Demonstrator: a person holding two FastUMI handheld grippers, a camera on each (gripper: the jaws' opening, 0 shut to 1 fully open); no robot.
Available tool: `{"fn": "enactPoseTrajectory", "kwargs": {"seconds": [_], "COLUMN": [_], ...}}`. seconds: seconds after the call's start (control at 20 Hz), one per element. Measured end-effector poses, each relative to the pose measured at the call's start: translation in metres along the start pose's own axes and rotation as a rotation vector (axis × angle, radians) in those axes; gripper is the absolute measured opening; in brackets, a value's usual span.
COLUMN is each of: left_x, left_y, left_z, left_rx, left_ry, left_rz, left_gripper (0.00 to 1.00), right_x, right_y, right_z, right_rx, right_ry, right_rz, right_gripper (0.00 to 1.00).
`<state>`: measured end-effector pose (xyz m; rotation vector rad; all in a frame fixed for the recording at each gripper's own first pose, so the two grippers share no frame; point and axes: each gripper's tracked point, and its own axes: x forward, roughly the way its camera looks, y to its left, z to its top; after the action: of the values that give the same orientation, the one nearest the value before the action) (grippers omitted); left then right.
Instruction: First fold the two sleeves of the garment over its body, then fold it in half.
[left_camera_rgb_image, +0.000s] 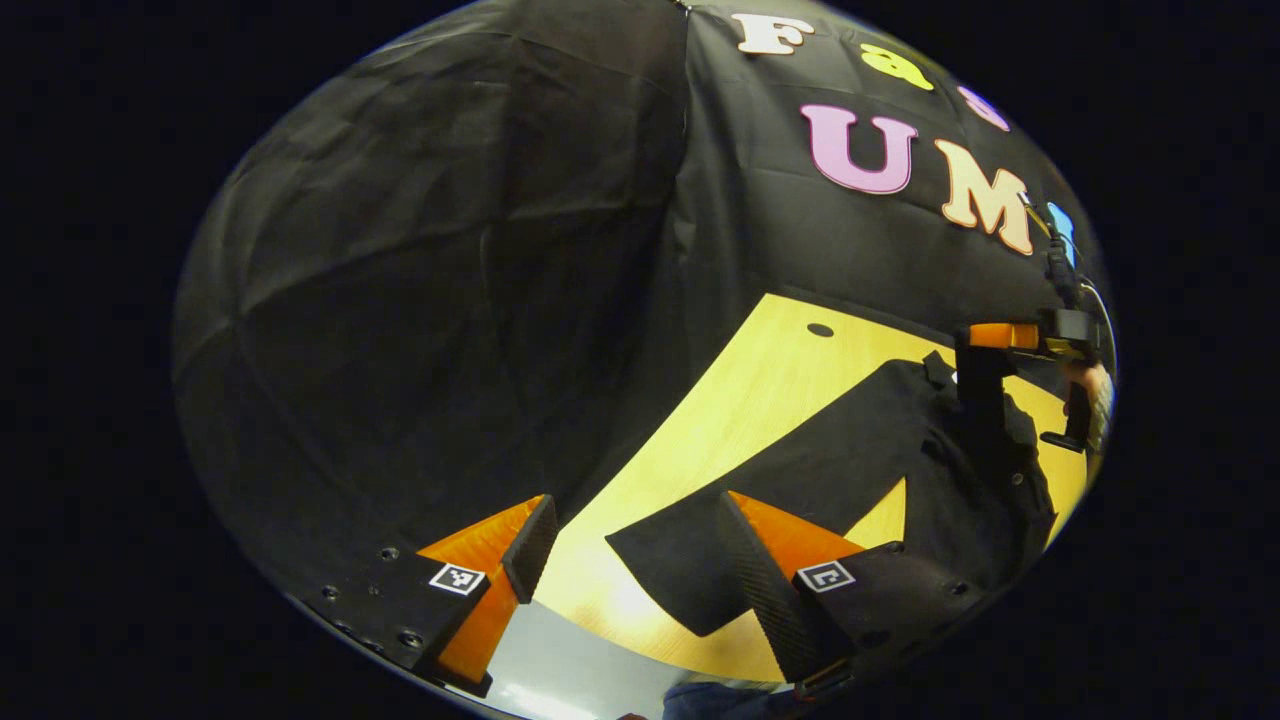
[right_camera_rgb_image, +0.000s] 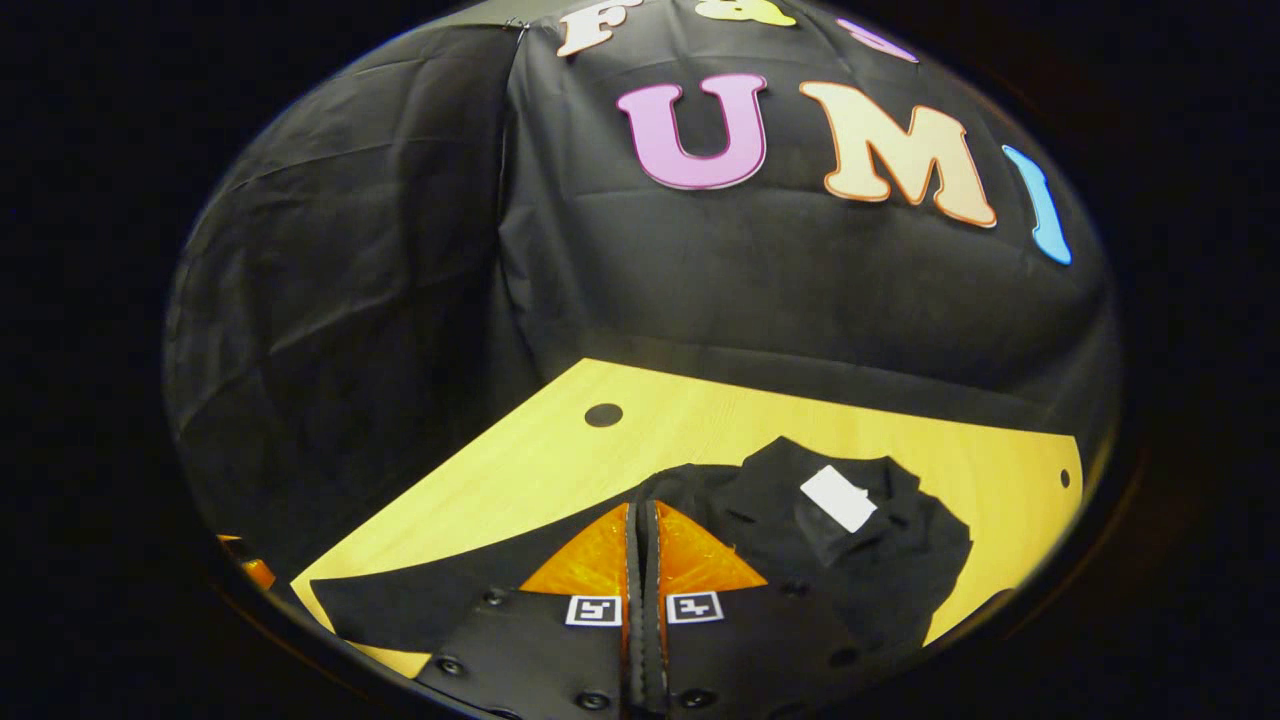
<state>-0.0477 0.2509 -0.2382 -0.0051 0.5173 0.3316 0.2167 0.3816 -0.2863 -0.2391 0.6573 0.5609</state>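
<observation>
A black garment (right_camera_rgb_image: 880, 560) lies on the wooden table (right_camera_rgb_image: 700, 420), with a white label (right_camera_rgb_image: 838, 497) at its collar. My right gripper (right_camera_rgb_image: 640, 508) is shut, its tips sunk in the black cloth near the collar and seemingly pinching a fold. From the left gripper view that gripper (left_camera_rgb_image: 985, 395) hangs over the bunched right side of the garment (left_camera_rgb_image: 850, 450). One sleeve (left_camera_rgb_image: 680, 560) stretches flat towards my left gripper (left_camera_rgb_image: 640, 545), which stands open just above it; one finger is over the sleeve's end, the other over the table's edge.
A hand (left_camera_rgb_image: 1095, 390) holds the right gripper at the far right. The tabletop (left_camera_rgb_image: 760, 400) has a small round hole (left_camera_rgb_image: 820, 329) near the back, and black cloth walls close it in behind and to the left. Bare wood lies left of the garment.
</observation>
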Motion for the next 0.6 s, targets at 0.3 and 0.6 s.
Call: {"fn": "enactPoseTrajectory", "kwargs": {"seconds": [0.3, 0.6], "left_x": [0.015, 0.02], "left_y": [-0.004, -0.01], "left_z": [-0.028, -0.043], "left_rx": [0.019, 0.082], "left_ry": [0.058, 0.103], "left_rz": [-0.024, -0.053], "left_gripper": [0.97, 0.97], "right_x": [0.019, 0.011], "right_y": [0.018, 0.011], "right_z": [-0.008, -0.004], "right_rx": [0.014, 0.001], "right_ry": [0.002, -0.04], "right_rz": [0.04, 0.04], "right_gripper": [0.36, 0.96]}}
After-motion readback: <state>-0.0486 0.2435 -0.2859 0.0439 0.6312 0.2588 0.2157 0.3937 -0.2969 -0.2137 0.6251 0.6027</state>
